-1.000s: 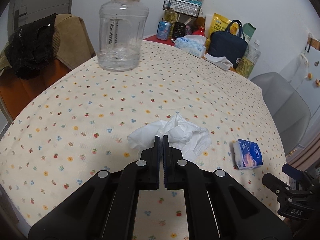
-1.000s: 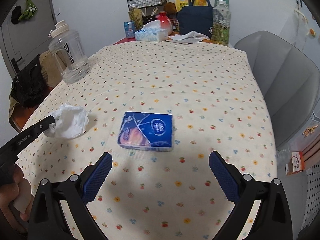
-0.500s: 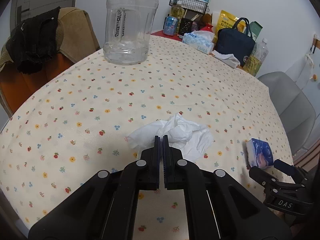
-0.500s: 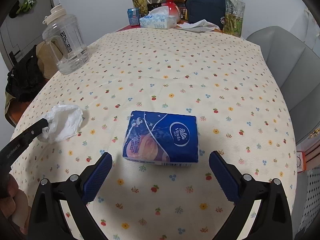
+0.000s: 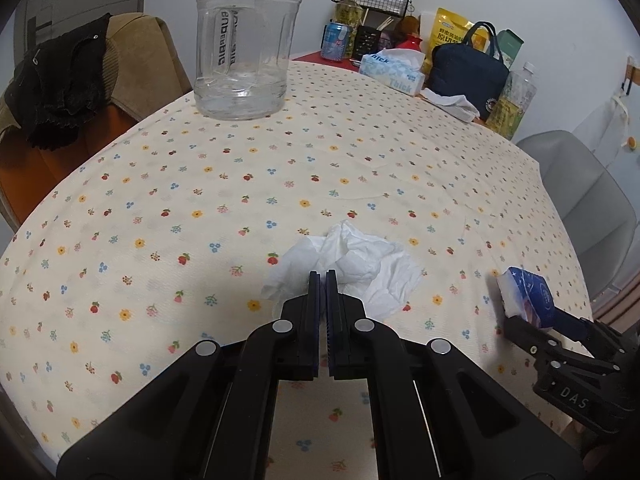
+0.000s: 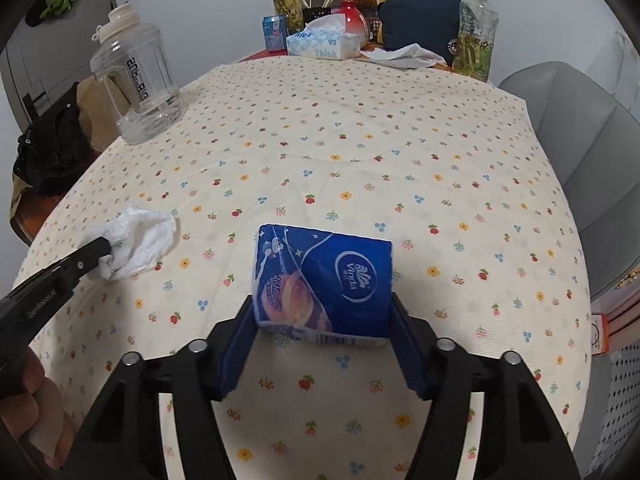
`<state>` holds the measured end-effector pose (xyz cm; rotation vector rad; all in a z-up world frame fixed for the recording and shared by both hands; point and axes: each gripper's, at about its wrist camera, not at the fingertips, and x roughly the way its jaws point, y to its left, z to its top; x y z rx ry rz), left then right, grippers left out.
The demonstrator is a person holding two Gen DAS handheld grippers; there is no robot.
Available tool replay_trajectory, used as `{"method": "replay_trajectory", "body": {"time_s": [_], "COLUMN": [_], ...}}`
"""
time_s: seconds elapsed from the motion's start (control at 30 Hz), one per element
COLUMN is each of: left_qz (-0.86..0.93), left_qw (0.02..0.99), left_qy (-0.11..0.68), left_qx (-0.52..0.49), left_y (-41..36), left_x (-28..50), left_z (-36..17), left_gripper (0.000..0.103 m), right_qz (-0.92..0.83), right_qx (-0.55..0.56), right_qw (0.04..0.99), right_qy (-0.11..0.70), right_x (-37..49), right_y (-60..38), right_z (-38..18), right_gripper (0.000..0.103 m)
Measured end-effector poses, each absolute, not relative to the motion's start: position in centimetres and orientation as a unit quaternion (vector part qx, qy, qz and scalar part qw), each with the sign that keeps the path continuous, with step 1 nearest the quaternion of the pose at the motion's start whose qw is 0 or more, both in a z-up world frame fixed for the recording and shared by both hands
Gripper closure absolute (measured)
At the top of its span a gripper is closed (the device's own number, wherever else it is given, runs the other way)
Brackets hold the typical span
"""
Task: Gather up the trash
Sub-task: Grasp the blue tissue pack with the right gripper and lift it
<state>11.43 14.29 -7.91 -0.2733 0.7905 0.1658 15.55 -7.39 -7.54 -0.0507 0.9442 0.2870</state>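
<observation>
A crumpled white tissue (image 5: 352, 268) lies on the floral tablecloth (image 5: 240, 184). My left gripper (image 5: 323, 276) is shut on its near edge; the right wrist view shows the tissue (image 6: 140, 240) held at that gripper's tip. A blue Vinda tissue pack (image 6: 324, 280) sits between the blue pads of my right gripper (image 6: 322, 316), which has closed on its two sides. The pack also shows in the left wrist view (image 5: 526, 296) at the right gripper's tip.
A large clear water jug (image 5: 248, 40) stands at the table's far left. At the far end are a tissue box (image 5: 394, 74), a navy bag (image 5: 472, 68), bottles, a can and a wire basket. A grey chair (image 5: 580, 200) stands right, a clothes-draped chair (image 5: 80, 80) left.
My right gripper moved forward around the blue pack and closed from wide open onto its sides. My left gripper stayed shut on the tissue while moving forward.
</observation>
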Motion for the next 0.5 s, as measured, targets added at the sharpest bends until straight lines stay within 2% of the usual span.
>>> {"method": "replay_trajectory", "body": {"time_s": [0.23, 0.5], "left_qz": [0.063, 0.038], "left_qw": [0.916, 0.922], "left_qy": [0.377, 0.371], "left_qx": [-0.121, -0.110], "left_y": [12.4, 9.9], "left_x": [11.5, 11.5], "left_z": [-6.9, -5.9], "left_gripper": [0.100, 0.099], "right_qz": [0.138, 0.132], "right_qx": [-0.001, 0.020], "right_qw": [0.886, 0.895], "right_qy": [0.443, 0.426], "right_x": [14.1, 12.3], "right_y": [-9.6, -12.5], "right_z": [-6.0, -4.6], "right_gripper": [0.056, 0.059]}}
